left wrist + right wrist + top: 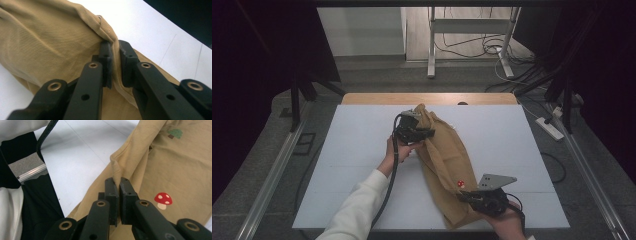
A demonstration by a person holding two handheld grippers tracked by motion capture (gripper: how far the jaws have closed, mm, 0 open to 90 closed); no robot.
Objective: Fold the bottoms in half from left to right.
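Tan garment (447, 160) lies lengthwise on white table (352, 150); far hem is pinched by left gripper (114, 53), near edge clamped by right gripper (119, 185), presumably so it can be stretched flat

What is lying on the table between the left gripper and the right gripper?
In the high view, the tan cloth stretches from the left gripper to the right gripper; each is shut on a fold of it.

White sleeve (357, 207); black claws, brass-ringed screw holes.
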